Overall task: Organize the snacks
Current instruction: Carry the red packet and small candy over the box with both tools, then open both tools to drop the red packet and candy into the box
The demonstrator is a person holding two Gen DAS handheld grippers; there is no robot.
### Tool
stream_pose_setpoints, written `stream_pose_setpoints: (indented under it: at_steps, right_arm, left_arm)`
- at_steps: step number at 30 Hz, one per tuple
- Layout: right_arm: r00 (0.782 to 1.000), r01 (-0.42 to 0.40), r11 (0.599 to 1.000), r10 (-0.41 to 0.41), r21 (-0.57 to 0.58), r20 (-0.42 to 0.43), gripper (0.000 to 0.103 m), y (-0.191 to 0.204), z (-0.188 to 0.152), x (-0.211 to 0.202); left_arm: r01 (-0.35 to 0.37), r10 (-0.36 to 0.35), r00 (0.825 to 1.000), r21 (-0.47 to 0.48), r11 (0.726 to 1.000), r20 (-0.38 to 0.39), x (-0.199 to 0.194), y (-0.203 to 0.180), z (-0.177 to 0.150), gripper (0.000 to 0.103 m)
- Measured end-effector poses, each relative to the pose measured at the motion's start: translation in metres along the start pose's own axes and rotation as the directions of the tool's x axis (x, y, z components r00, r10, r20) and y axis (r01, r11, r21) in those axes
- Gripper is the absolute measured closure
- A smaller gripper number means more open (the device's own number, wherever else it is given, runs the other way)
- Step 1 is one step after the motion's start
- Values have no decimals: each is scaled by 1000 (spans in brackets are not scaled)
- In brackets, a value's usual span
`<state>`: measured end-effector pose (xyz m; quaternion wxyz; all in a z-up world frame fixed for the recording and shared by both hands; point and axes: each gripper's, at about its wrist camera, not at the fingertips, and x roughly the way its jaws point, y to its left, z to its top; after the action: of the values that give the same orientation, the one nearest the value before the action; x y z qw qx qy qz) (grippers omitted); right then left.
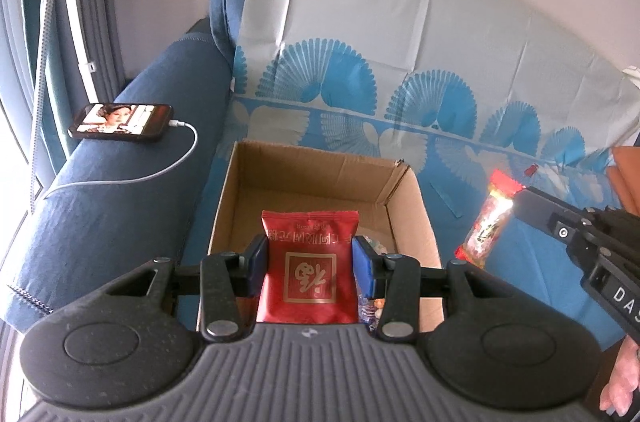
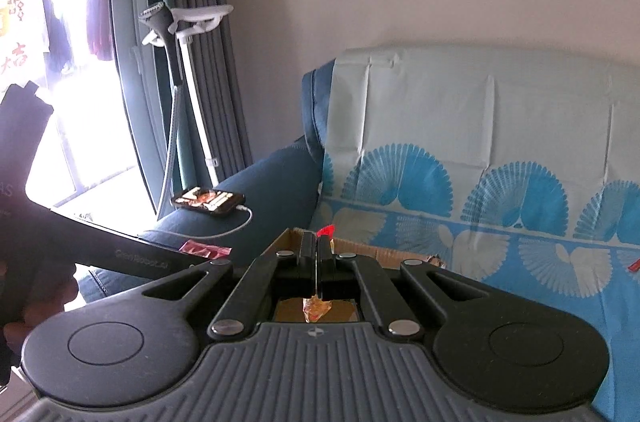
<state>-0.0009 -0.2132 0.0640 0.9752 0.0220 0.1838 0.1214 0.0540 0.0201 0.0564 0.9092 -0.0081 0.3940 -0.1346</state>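
**Sofa seat, open box: two packets held over it**

Blue sofa (image 1: 120,206) with a fan-print cover (image 1: 420,62) fills both views, and on its seat stands an open cardboard box (image 1: 412,218), its mouth facing up. A phone (image 1: 120,122) lies on the sofa arm, plugged into a white cable, well apart from the work

Left hand-held gripper (image 1: 308,258) is closed on a red snack packet (image 1: 310,262), its blue pads pressing the two side edges. The packet's long axis runs forward along the fingers, and it hangs directly above the near part of the box, so this side looks nearer to a drop. A few wrapped snacks seem to lie in the box's near right corner, mostly hidden behind the right pad

Right hand-held gripper (image 2: 317,258) is pinched nearly closed on a long clear-and-red snack bag (image 1: 490,218), gripping it near the upper end. From the left wrist view the bag hangs to the right of the box, outside its right wall, long axis roughly upright and a little tilted. Judging from this, the right side must carry its bag leftward over the rim before letting go, while the left needs only to lower and part its fingers
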Motion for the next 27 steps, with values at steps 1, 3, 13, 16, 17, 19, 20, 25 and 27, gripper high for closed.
stream_pose_setpoints:
  at_steps: [1, 3, 13, 16, 17, 19, 20, 25, 27]
  right_arm:
    - [1000, 0, 1000, 0, 1, -6, 103, 0, -1, 3]
    - [1000, -1, 1000, 1, 5, -21, 103, 0, -3, 10]
    - [997, 5, 1000, -3, 18, -78, 103, -4, -12, 40]
    - [995, 6, 1000, -4, 21, -98, 103, -7, -16, 49]
    - [995, 6, 1000, -4, 21, -104, 103, -7, -17, 52]
    - [993, 7, 1000, -4, 25, -116, 103, -8, -19, 58]
    - [993, 6, 1000, -3, 28, -122, 103, -9, -21, 61]
    - [986, 4, 999, 2, 35, -165, 103, -11, -30, 76]
    - [983, 3, 999, 4, 40, -181, 103, -12, -34, 82]
  left_arm:
    - [2, -2, 1000, -1, 1000, -4, 4, 1, 1, 54]
    - [3, -3, 1000, 2, 1000, -13, 11, 1, 2, 54]
    - [8, -7, 998, 10, 1000, -60, 47, 1, 7, 54]
    - [6, -5, 997, 14, 1000, -71, 57, 2, 8, 54]
    - [5, -4, 997, 13, 1000, -77, 61, 3, 8, 54]
    - [4, -3, 996, 9, 1000, -90, 67, 4, 7, 53]
    - [3, -2, 995, 8, 1000, -96, 71, 5, 6, 53]
    - [-13, 15, 992, 14, 1000, -124, 89, 9, 2, 53]
    - [-14, 16, 991, 12, 1000, -136, 95, 10, 1, 53]
